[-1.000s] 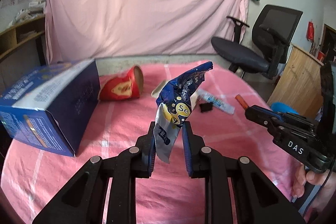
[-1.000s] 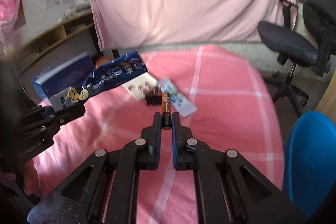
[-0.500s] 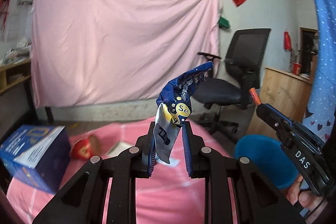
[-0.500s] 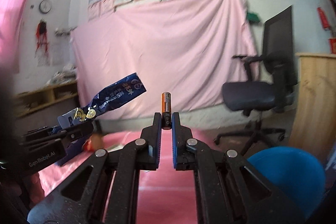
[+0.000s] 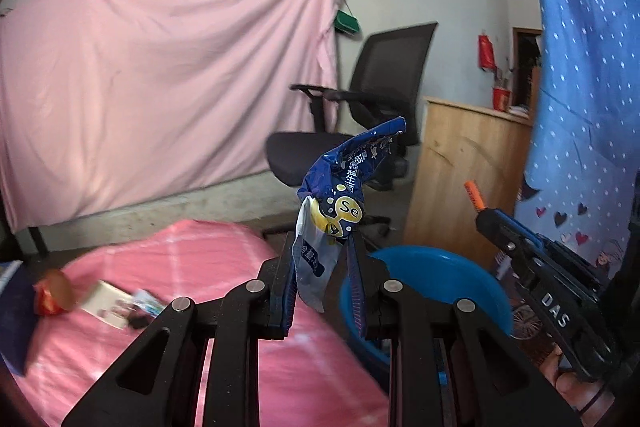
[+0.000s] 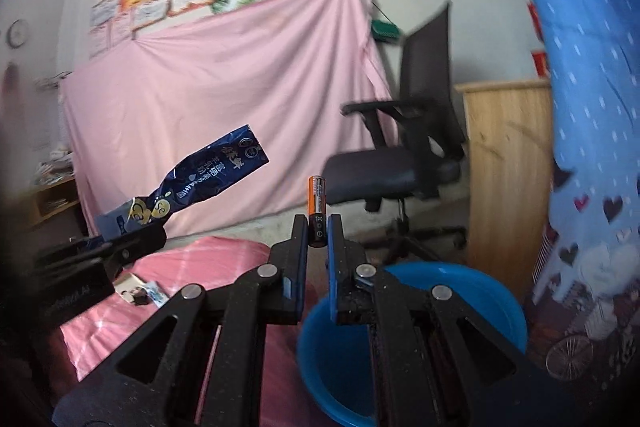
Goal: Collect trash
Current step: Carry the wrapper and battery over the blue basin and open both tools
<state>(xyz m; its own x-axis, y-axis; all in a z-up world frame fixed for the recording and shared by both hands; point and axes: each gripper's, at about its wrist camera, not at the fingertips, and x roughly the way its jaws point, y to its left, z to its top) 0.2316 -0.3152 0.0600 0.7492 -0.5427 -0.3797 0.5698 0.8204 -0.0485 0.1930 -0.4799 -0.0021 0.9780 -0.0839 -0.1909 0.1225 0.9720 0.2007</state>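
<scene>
The left gripper point(image 5: 320, 251) has its fingers clamped on one crumpled blue snack wrapper point(image 5: 340, 195), which sticks up and bends to the right above the tips. The right gripper point(image 6: 318, 231) pinches one orange-and-black battery point(image 6: 317, 205) upright between its pads.

One round blue basin point(image 6: 480, 291) sits just beyond and below both pairs of fingers, on the floor beside the table; take it as the landmark. Left of the basin lies the table, covered by a pink checked cloth point(image 5: 160, 259). On the cloth, well left of the basin, lie a white card packet point(image 5: 106, 303), a small printed sachet point(image 5: 148, 303), a small black clip point(image 6: 140, 295) and, farther left, one red paper cup point(image 5: 52, 295) on its side, with the corner of a dark blue box point(image 5: 12, 319) at the edge of view.

Behind the basin stands one black office chair point(image 5: 360, 131), and just right of it a light wooden cabinet point(image 5: 460, 167). A pink sheet point(image 5: 160, 87) hangs on the wall behind the table, with paper notices pinned above it. Right of the basin hangs a blue dotted curtain point(image 5: 580, 67).
</scene>
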